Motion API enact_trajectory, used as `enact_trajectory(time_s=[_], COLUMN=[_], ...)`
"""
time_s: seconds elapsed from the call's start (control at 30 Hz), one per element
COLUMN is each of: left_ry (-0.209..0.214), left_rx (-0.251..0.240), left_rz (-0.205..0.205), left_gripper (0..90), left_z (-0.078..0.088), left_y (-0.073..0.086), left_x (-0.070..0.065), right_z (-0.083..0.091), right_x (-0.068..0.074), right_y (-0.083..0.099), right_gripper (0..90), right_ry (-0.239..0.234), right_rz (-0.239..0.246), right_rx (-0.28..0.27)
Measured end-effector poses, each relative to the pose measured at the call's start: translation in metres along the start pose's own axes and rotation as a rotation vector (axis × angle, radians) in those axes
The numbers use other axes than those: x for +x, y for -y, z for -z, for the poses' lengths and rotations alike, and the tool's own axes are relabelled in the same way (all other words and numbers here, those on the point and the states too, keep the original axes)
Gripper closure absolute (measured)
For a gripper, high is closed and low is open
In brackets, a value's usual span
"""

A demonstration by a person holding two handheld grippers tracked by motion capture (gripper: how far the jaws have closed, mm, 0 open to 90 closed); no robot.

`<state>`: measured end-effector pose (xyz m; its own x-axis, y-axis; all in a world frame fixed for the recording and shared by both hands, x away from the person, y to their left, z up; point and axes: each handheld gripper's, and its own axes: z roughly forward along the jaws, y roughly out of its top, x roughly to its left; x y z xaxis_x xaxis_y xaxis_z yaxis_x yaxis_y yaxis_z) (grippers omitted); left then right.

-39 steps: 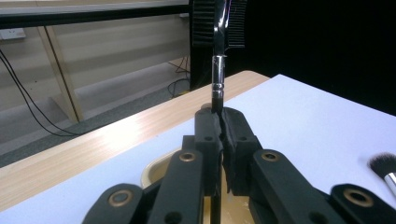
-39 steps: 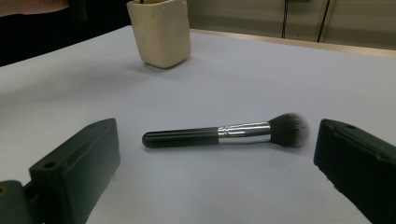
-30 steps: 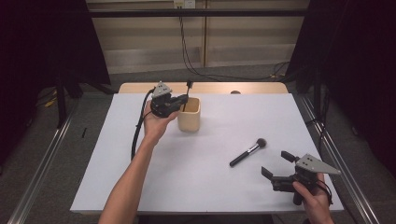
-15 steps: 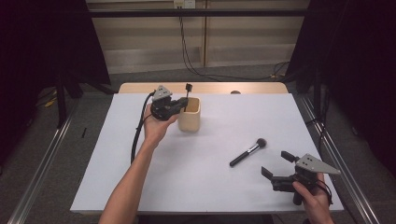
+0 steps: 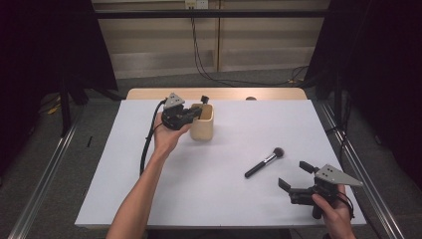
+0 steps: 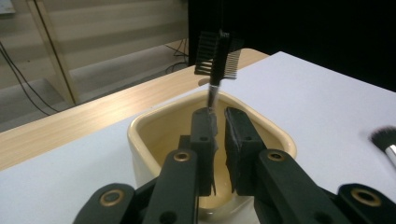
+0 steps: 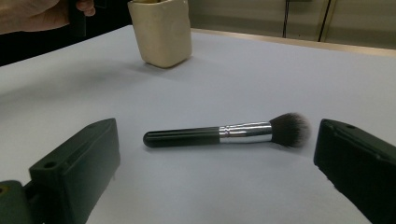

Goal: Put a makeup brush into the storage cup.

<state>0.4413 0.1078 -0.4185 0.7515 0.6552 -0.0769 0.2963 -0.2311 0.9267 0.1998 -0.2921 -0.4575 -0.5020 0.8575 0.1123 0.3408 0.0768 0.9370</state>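
Covering most of the pale wooden table [image 5: 149,93], the white rectangular sheet [image 5: 234,194] leaves a bare strip of wood along the far edge, and wide open white surface lies between the two hands. No readable writing or brand mark can be made out on any object. Near the far left of the sheet stands the cream square-mouthed ceramic cup [image 5: 203,127], and in it a slim black double-sided comb-and-brush tool [image 6: 217,55] stands upright, its toothed head rising above the rim. The left gripper [image 6: 219,122] hovers over the cup's mouth, its jaws having just eased open a little; a narrow gap shows between the pads and the tool's thin stem rises beside the left pad, though contact cannot be judged. The right gripper [image 5: 298,175], near the sheet's right front corner, holds nothing, jaws wide apart, with the black-handled, silver-collared fluffy makeup brush [image 7: 224,132] lying flat just beyond them.
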Motion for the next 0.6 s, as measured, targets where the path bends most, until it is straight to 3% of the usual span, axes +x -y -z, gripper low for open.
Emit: enact_trajectory(time_s=[0.17, 0.37, 0.6], left_ry=[-0.003, -0.003, -0.068], left_rx=[-0.003, -0.009, 0.002], left_rz=[0.004, 0.017, 0.036], left_gripper=[75.4, 61.2, 28.5], left_z=[0.0014, 0.0029, 0.0047], left_y=[0.0, 0.0003, 0.0013], left_x=[-0.0003, -0.0001, -0.0002], right_z=[0.0, 0.0, 0.0001], right_x=[-0.0001, -0.0002, -0.0006], right_y=[0.0, 0.0, 0.0], right_gripper=[0.1, 0.1, 0.1], right_ry=[0.001, 0.001, 0.003], right_rz=[-0.001, 0.003, 0.001], right_rx=[-0.001, 0.0, 0.001])
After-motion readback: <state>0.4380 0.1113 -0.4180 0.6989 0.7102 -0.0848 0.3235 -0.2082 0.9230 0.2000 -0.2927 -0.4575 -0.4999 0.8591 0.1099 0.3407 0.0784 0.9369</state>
